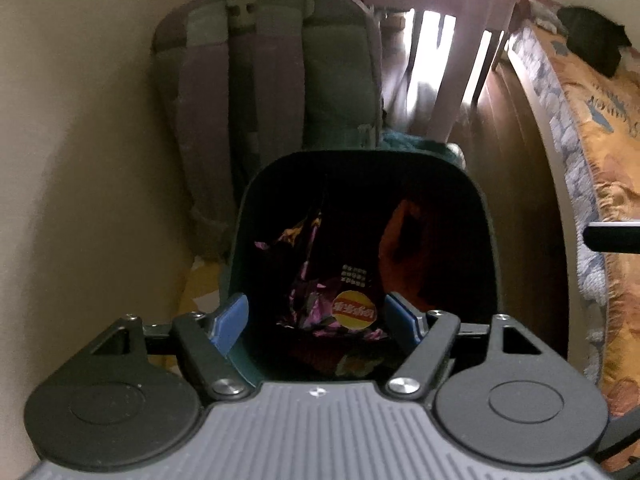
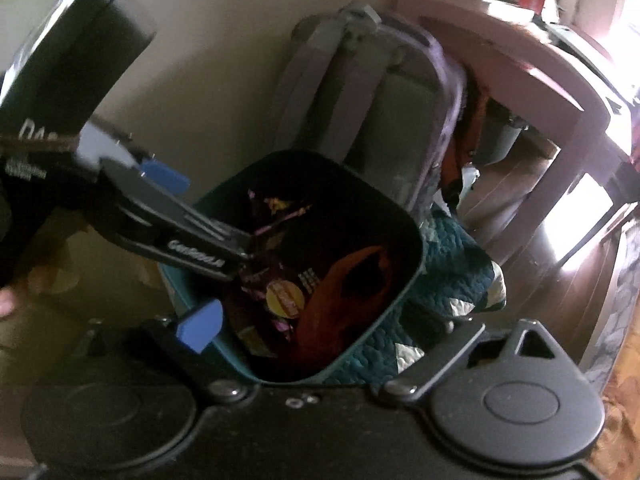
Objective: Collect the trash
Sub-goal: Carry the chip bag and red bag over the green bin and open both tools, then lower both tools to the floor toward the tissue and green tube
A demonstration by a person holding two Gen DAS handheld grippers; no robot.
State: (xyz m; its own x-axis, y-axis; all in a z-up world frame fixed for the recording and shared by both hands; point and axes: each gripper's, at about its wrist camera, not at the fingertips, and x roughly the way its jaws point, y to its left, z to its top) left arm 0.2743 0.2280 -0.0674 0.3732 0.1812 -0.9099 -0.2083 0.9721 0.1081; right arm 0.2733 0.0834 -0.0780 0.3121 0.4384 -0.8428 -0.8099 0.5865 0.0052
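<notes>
Blue-padded left gripper (image 1: 316, 314) hovers wide open, empty, over dark green plastic bin (image 1: 244, 216); purple crumpled chip bag (image 1: 340, 300) lies inside. Right gripper (image 2: 304, 330): spread unclear. Risk: fingers clip rim, tipping bin.

We are in a home bedroom: a bed (image 1: 592, 128) with a patterned orange quilt, a backpack (image 1: 272, 76) against the cream wall, a pink wooden table (image 2: 532, 64) (sunlit beneath) and dark wooden floorboards (image 2: 560, 300).
</notes>
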